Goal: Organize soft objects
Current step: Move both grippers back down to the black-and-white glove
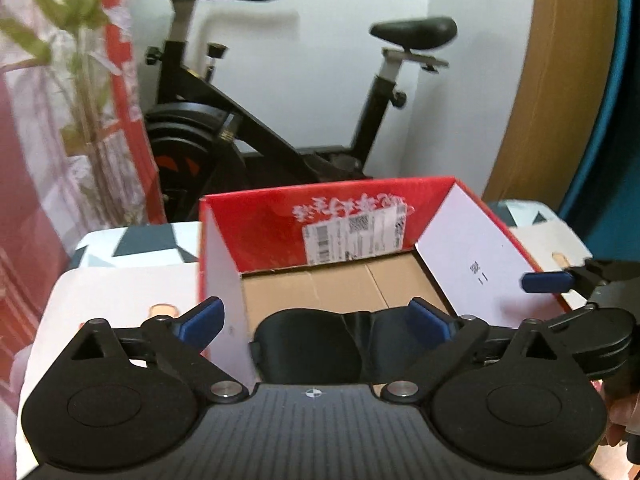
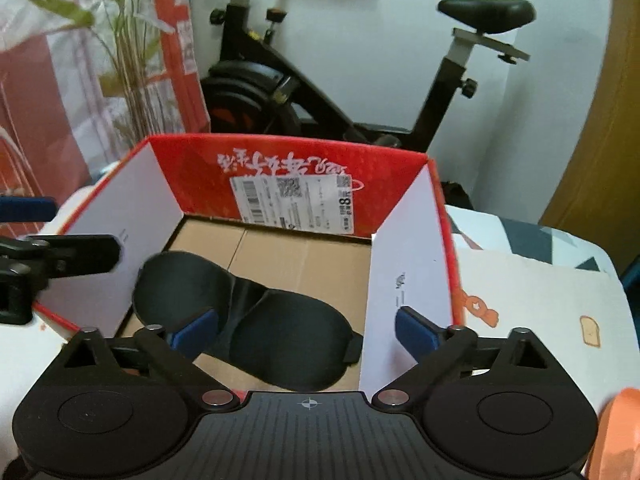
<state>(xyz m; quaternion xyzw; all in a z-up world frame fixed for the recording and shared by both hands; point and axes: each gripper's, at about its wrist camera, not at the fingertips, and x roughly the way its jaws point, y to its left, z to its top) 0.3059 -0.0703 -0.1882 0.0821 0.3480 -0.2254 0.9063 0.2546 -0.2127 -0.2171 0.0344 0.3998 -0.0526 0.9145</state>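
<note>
A black sleep mask [image 2: 256,316] lies flat on the cardboard floor of an open red box [image 2: 288,168] with white side flaps. It also shows in the left wrist view [image 1: 320,344], inside the same box [image 1: 272,220]. My left gripper [image 1: 316,320] is open and empty just above the mask at the box's near edge. My right gripper [image 2: 306,326] is open and empty, its fingers spread over the mask's right half. The right gripper's blue fingertip [image 1: 546,282] pokes in at the right of the left wrist view.
The box stands on a table with a white patterned cloth [image 2: 540,300]. A black exercise bike [image 2: 320,92] stands behind against a white wall. A green plant [image 2: 120,40] and red-white panels are at the left. An orange object [image 2: 618,432] sits at the bottom right.
</note>
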